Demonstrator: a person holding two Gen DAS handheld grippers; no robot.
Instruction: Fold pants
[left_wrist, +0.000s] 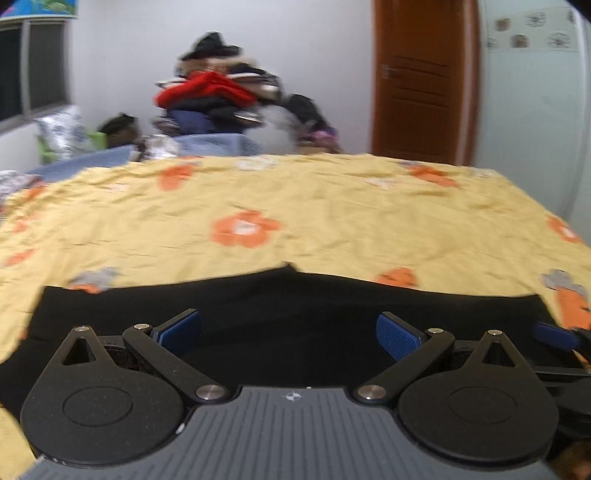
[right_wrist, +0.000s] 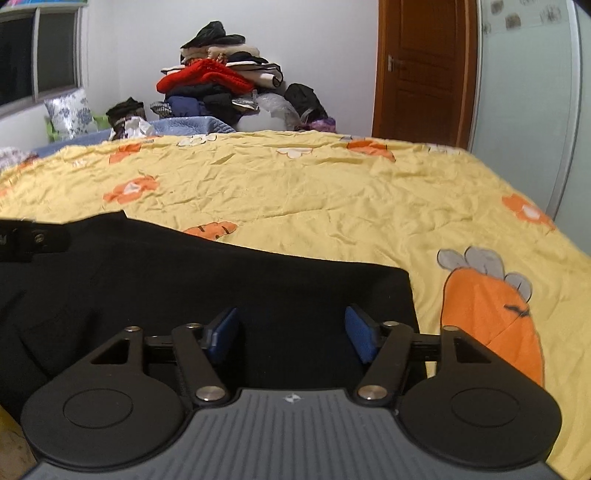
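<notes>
Black pants (left_wrist: 288, 306) lie flat on a yellow bedspread (left_wrist: 295, 206) with orange flowers, near the front edge of the bed. My left gripper (left_wrist: 288, 334) is open, its blue pads spread wide just above the pants. My right gripper (right_wrist: 291, 334) is open above the right end of the pants (right_wrist: 221, 280), whose right edge ends just right of it. The right gripper's blue pad shows in the left wrist view (left_wrist: 554, 334) at the far right. Part of the left gripper shows in the right wrist view (right_wrist: 29, 238) at the far left.
A pile of clothes (right_wrist: 218, 85) stands against the back wall beyond the bed. A patterned pillow (right_wrist: 68, 114) lies at the back left by a window. A brown door (right_wrist: 424, 70) is at the back right. The yellow bedspread (right_wrist: 332, 192) stretches ahead.
</notes>
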